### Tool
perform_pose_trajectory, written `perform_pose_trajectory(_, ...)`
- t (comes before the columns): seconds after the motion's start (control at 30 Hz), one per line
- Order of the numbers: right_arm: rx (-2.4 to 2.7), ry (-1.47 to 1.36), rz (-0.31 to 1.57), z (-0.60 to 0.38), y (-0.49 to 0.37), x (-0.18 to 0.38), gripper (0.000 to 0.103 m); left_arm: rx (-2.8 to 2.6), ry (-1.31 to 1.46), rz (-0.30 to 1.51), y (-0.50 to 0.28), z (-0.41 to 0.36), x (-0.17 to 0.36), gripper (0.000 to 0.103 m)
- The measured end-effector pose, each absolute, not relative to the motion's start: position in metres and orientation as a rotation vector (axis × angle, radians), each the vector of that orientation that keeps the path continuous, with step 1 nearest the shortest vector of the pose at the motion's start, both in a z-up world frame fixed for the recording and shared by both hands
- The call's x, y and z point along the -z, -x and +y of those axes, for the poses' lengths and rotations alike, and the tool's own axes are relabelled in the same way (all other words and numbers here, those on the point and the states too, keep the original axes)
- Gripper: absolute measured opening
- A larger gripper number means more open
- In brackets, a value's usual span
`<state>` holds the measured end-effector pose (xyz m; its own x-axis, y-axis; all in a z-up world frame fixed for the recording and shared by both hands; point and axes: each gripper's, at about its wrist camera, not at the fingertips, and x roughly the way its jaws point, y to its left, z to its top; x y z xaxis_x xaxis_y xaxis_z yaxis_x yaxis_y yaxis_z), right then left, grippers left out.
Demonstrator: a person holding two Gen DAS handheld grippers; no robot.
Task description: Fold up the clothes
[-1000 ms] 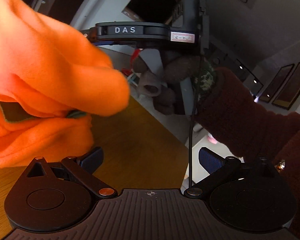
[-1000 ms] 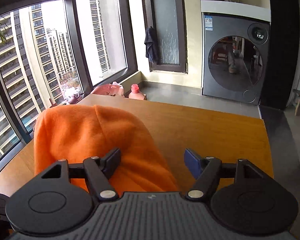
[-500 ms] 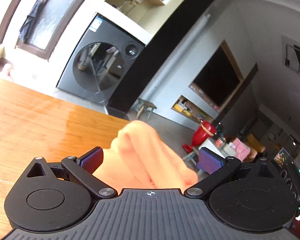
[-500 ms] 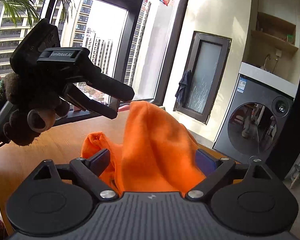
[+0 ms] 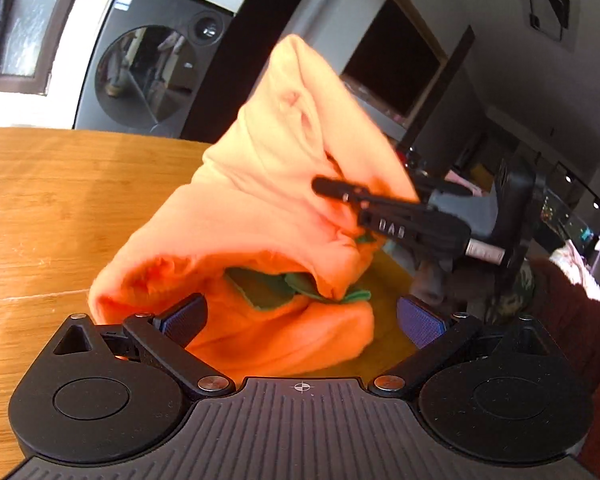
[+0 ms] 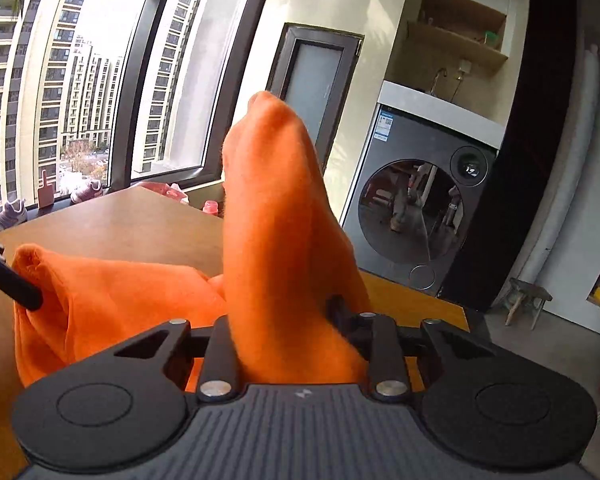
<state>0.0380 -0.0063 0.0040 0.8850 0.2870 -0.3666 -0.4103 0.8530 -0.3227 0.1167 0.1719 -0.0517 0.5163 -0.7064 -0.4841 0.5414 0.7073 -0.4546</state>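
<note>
An orange fleece garment (image 5: 260, 208) with a green inner label lies bunched on the wooden table (image 5: 52, 200). My left gripper (image 5: 300, 316) is open, its blue pads on either side of the garment's near fold. My right gripper (image 6: 296, 332) is shut on a raised fold of the orange garment (image 6: 276, 216), which stands up between its fingers. In the left wrist view the right gripper (image 5: 380, 208) shows from the side, pinching the cloth. In the right wrist view one finger of the left gripper (image 6: 16, 284) touches the garment's left end.
A washing machine (image 6: 420, 208) stands behind the table. Large windows (image 6: 80, 80) line the left side, with shoes and a pink bottle on the sill. The table's far edge (image 6: 420, 300) is close to the right gripper.
My right gripper has shut on the orange fold and lifted it. My left gripper has swung back toward the garment, which now lies between its open fingers.
</note>
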Motion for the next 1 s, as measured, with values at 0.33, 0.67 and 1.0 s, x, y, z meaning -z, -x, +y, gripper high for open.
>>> perform_pose_trajectory(0.33, -0.699, 0.663, 0.193, 0.04, 0.022, -0.034, 0.013, 0.747, 0.245, 0.751, -0.095, 0.182, 0.065, 0.103)
perform_pose_trajectory(0.67, -0.882, 0.819, 0.348, 0.08, 0.033, 0.043, 0.02, 0.675, 0.395, 0.556, -0.044, 0.263, 0.02, 0.103)
perform_pose_trajectory(1.0, -0.893, 0.713, 0.323, 0.046, 0.052, 0.001, 0.069, 0.654, 0.663, 0.654, -0.128, 0.221, 0.05, 0.103)
